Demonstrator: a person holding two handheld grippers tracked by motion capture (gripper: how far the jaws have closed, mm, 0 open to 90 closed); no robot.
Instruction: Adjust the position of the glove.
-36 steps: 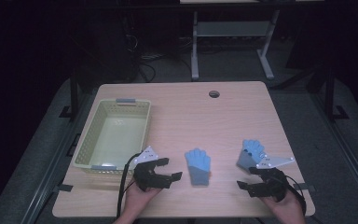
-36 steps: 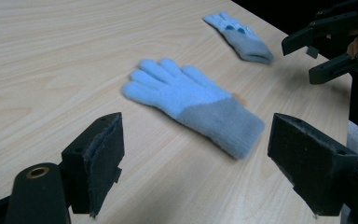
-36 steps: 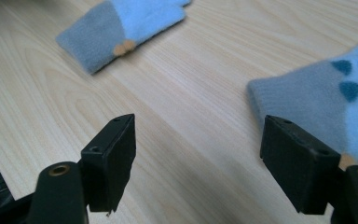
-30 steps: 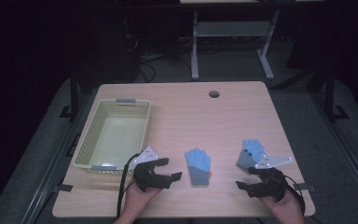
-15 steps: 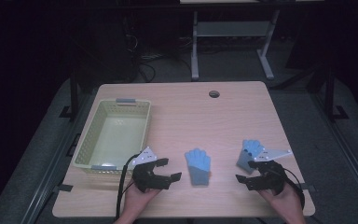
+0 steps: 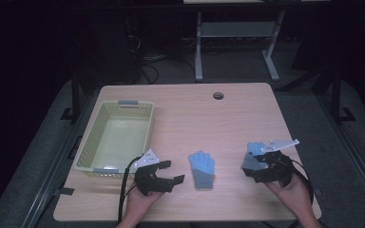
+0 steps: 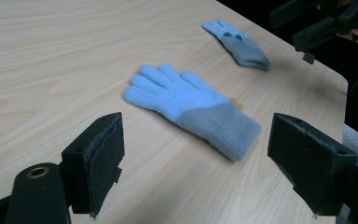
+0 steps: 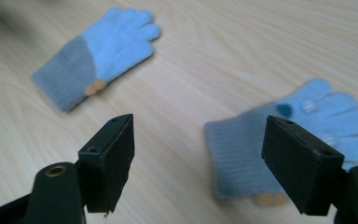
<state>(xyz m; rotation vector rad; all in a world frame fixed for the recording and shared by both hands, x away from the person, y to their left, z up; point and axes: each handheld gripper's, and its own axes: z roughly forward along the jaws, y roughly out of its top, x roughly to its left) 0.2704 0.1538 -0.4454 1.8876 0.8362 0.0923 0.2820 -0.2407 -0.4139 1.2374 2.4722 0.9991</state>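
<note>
Two light blue gloves with grey cuffs lie flat on the wooden table. One glove rests near the front middle, just right of my left gripper, which is open and empty. The other glove lies at the front right, partly under my right gripper. That gripper is open, its jaws hovering over the grey cuff.
A pale yellow plastic basket stands empty at the table's left side. A round cable hole sits near the far edge. The table's front edge runs close under both hands.
My right gripper has moved left and forward over the right glove's cuff. The left gripper and both gloves have stayed put.
</note>
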